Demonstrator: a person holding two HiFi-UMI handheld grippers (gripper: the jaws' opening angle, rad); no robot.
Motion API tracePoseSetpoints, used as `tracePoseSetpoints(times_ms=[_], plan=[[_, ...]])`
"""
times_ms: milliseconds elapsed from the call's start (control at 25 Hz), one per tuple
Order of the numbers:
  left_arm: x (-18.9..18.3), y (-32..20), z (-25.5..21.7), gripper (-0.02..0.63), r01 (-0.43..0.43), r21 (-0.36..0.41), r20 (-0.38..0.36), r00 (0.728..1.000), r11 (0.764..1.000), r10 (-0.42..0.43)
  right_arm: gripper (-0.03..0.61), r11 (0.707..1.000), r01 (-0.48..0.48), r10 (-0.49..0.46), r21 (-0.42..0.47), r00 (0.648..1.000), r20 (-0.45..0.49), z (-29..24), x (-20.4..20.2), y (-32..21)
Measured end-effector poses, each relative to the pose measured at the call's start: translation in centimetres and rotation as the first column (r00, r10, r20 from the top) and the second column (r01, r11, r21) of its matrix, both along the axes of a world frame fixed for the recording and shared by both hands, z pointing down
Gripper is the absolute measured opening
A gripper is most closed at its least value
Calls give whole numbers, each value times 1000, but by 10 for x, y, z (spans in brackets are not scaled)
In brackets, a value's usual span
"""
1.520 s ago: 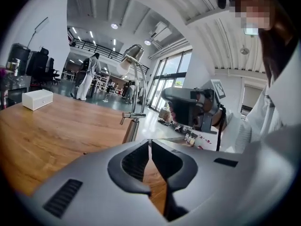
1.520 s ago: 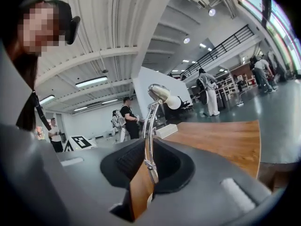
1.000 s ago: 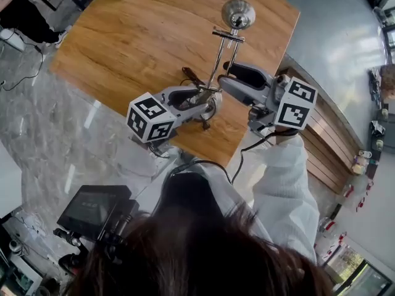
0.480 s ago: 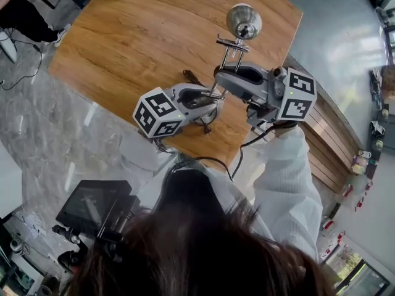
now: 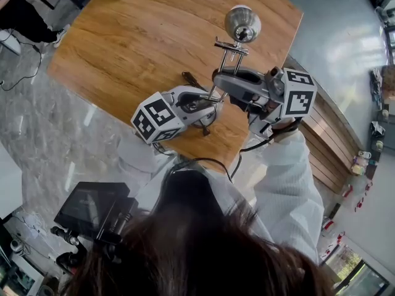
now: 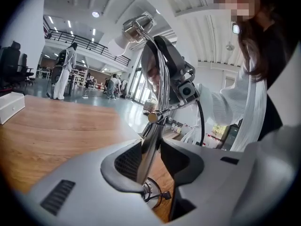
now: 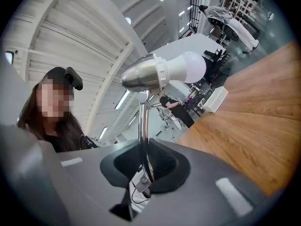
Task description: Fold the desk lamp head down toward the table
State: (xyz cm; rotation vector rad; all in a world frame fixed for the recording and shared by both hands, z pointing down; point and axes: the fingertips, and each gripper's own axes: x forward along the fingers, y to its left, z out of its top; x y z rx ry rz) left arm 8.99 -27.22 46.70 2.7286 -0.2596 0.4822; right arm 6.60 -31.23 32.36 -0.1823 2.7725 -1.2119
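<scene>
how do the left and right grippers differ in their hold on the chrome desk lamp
The left gripper sits low on the chrome desk lamp, round its thick lower arm; its jaws are closing, with a gap beside the arm. The right gripper sits higher, shut on the thin upper rods. Both are grey and on the same lamp.

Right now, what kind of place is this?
Probably a big open office or workshop hall: a big brown wooden table, black office chairs, and a black-railed upper balcony under ceiling lights.
</scene>
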Motion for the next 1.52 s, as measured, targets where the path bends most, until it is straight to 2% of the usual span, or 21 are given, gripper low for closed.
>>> tracePoseSetpoints(times_ms=[160,280,360,480,640,760,1000,1080,1240,1360,1440,1520], plan=[[1,3,1,127,5,1,1,1000,1000,-5,23,989,-43,48,-141,998,39,15,8,-19],[2,1,0,127,17,-4,0,1000,1000,-17,23,956,-42,73,-291,992,98,34,15,-43],[1,-1,0,127,22,0,5,1000,1000,-22,29,920,-36,91,-389,988,123,48,18,-53],[0,-1,0,127,31,15,30,999,999,-31,40,860,-46,111,-508,989,97,76,21,-64],[1,-1,1,123,32,47,65,997,998,-35,69,752,-16,114,-659,988,106,117,22,-65],[1,-2,3,123,30,52,71,997,998,-33,77,704,23,125,-710,980,157,127,21,-64],[1,1,0,123,19,62,96,995,998,-25,103,610,80,125,-788,973,196,149,17,-51],[2,3,-1,123,12,68,107,994,998,-20,109,588,92,141,-803,967,214,152,17,-48],[4,-1,5,123,0,67,117,993,998,-8,114,558,111,157,-823,959,236,162,18,-51],[4,-1,5,123,-6,65,123,992,998,-2,124,546,126,163,-828,954,252,163,18,-49],[4,1,2,123,-10,66,124,992,998,2,129,566,114,160,-817,957,244,161,18,-48],[3,2,2,124,-11,58,110,994,998,5,177,630,61,140,-774,972,191,162,18,-49]])
